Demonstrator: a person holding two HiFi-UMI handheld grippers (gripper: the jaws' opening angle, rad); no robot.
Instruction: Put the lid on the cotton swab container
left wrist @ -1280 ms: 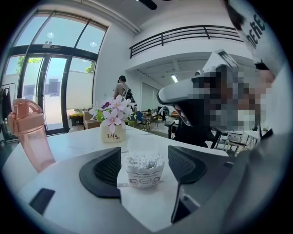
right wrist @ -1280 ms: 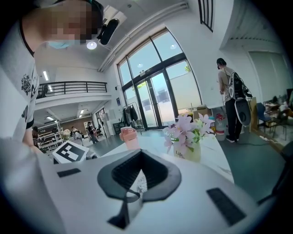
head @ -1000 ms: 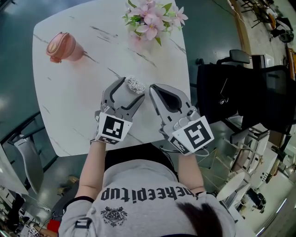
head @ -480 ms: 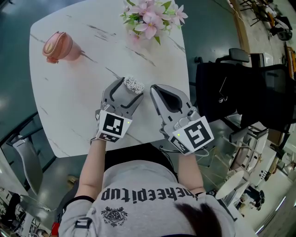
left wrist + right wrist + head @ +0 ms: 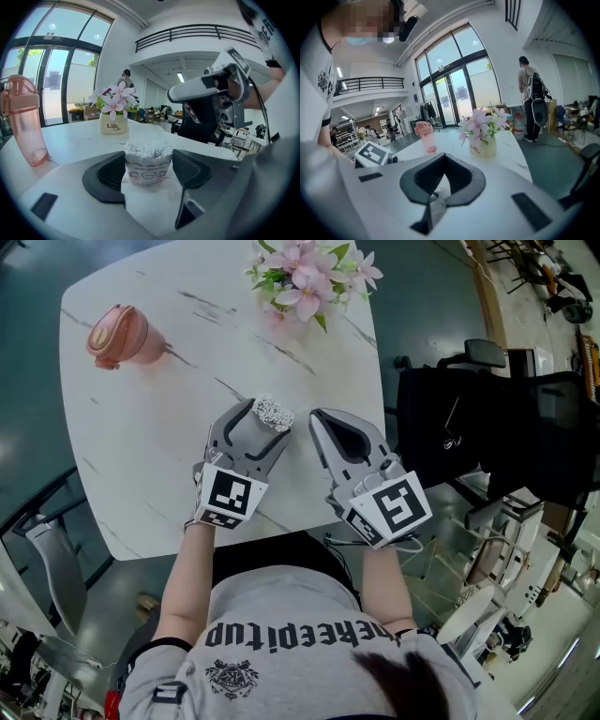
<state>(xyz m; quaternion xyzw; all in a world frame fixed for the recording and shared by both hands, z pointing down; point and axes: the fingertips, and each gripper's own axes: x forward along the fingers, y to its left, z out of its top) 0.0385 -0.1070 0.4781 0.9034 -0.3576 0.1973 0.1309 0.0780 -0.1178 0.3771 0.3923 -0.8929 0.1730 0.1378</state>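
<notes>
The cotton swab container [image 5: 147, 164], a small clear tub packed with white swabs, stands between the pads of my left gripper [image 5: 270, 420], which is shut on it near the table's front edge. A faint clear part rises above the swabs; I cannot tell whether it is a lid. In the head view the container [image 5: 274, 412] shows at the left jaw tips. My right gripper [image 5: 317, 420] hovers just to its right with its jaw tips together. In the right gripper view [image 5: 435, 196] only a pale sliver shows between the pads, and no lid is plainly seen.
A pink drinking bottle [image 5: 117, 334] stands at the far left of the white marble table [image 5: 150, 437]. A vase of pink flowers [image 5: 309, 277] sits at the far edge. A black chair [image 5: 487, 427] stands beside the table's right edge.
The right gripper has turned and shifted very slightly. The left gripper and the container have stayed where they were.
</notes>
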